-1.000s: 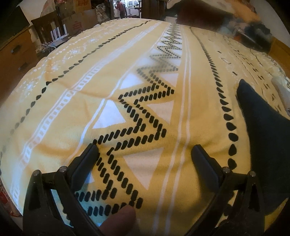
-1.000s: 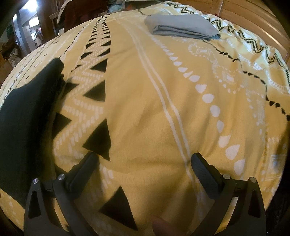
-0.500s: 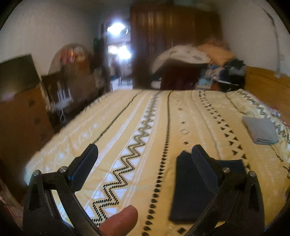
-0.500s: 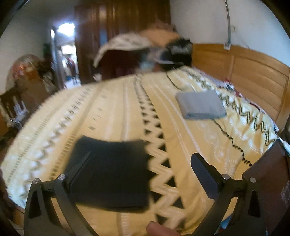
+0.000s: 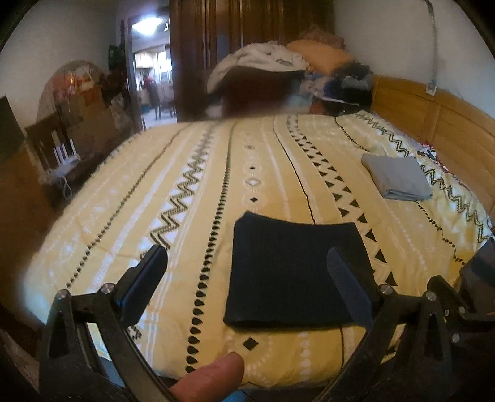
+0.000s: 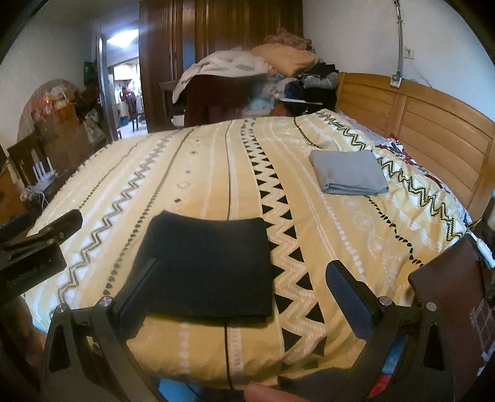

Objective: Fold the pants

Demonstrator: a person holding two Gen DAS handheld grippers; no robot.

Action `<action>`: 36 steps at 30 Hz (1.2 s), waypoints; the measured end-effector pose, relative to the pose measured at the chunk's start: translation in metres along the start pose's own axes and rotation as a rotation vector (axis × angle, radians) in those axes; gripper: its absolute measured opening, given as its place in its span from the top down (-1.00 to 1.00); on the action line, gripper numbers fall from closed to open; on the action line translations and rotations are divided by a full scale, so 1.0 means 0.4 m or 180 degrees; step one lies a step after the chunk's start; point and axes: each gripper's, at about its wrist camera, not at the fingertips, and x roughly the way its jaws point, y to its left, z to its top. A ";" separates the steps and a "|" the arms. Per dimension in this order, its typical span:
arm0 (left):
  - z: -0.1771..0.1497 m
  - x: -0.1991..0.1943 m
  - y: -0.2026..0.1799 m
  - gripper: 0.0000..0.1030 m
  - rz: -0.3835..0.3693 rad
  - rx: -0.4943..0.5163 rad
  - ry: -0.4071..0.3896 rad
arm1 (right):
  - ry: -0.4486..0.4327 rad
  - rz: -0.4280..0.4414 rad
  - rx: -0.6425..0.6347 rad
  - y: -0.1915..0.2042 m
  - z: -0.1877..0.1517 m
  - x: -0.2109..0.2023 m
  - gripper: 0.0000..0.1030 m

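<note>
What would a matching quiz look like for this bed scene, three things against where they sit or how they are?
1. dark folded pants
2. grey folded cloth
3. right gripper

A. near the wooden headboard
B. open, holding nothing
C. flat by the bed's near edge

Pairs: 1-C, 2-A, 3-B

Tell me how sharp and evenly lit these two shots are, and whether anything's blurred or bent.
Left wrist view: dark folded pants fairly sharp, the clothes pile smeared, the doorway light blown out. Right wrist view: crisper overall, grey folded cloth clear. Both views: fisheye bows the bedspread and headboard, with dark corners.
</note>
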 end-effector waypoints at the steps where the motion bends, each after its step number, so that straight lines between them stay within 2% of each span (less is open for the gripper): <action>1: -0.005 -0.003 -0.005 -0.99 0.0014 0.0004 0.0017 | 0.0019 0.0008 -0.0012 0.001 -0.001 0.002 -1.00; 11: -0.015 -0.013 -0.010 -0.99 0.0085 0.0007 0.0052 | 0.0095 0.0058 -0.0138 0.028 -0.003 0.017 -1.00; 36: -0.025 -0.012 0.023 -0.99 0.0098 -0.0075 0.0123 | 0.0056 0.0060 -0.0238 0.058 0.013 0.004 -1.00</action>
